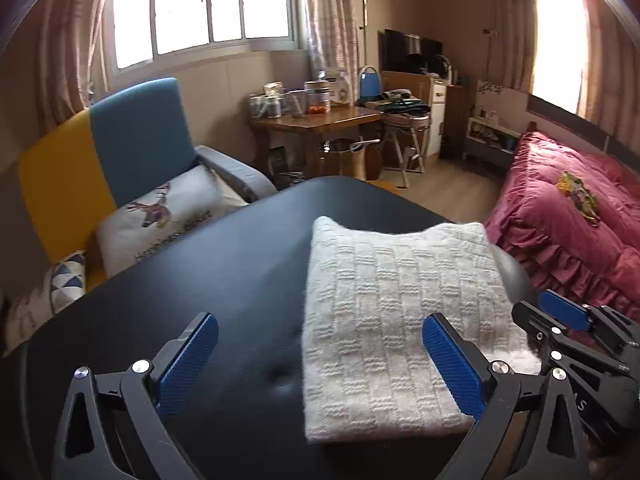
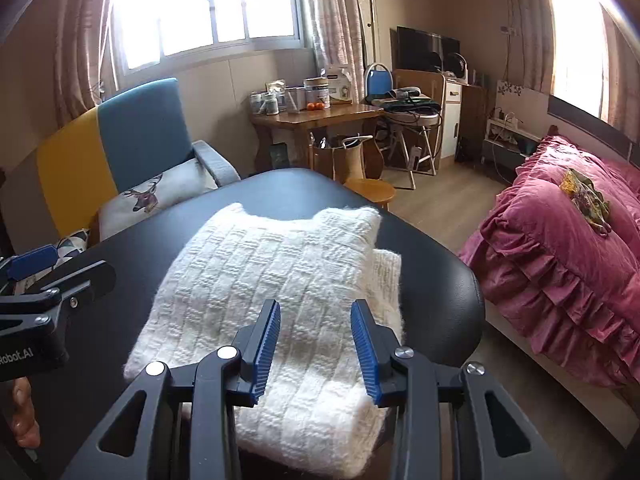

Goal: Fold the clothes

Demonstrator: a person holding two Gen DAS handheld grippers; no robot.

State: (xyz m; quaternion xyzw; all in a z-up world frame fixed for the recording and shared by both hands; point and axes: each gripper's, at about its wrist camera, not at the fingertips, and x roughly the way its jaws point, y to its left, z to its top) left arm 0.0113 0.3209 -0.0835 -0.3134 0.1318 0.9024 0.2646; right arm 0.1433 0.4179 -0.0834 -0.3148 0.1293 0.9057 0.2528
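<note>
A white knitted sweater (image 1: 400,312) lies folded into a thick rectangle on the black padded table (image 1: 224,272). My left gripper (image 1: 320,360) is wide open above the table, its right finger over the sweater's near edge, holding nothing. My right gripper (image 2: 316,344) hovers over the near part of the sweater (image 2: 272,276), its jaws partly open and empty. The right gripper also shows at the right edge of the left wrist view (image 1: 568,332), and the left gripper at the left edge of the right wrist view (image 2: 48,280).
A blue and yellow armchair (image 1: 120,152) with cushions stands behind the table on the left. A bed with a pink ruffled cover (image 2: 560,248) is on the right. A wooden desk (image 1: 316,120) with jars, a small round stool (image 2: 370,190) and chairs stand farther back.
</note>
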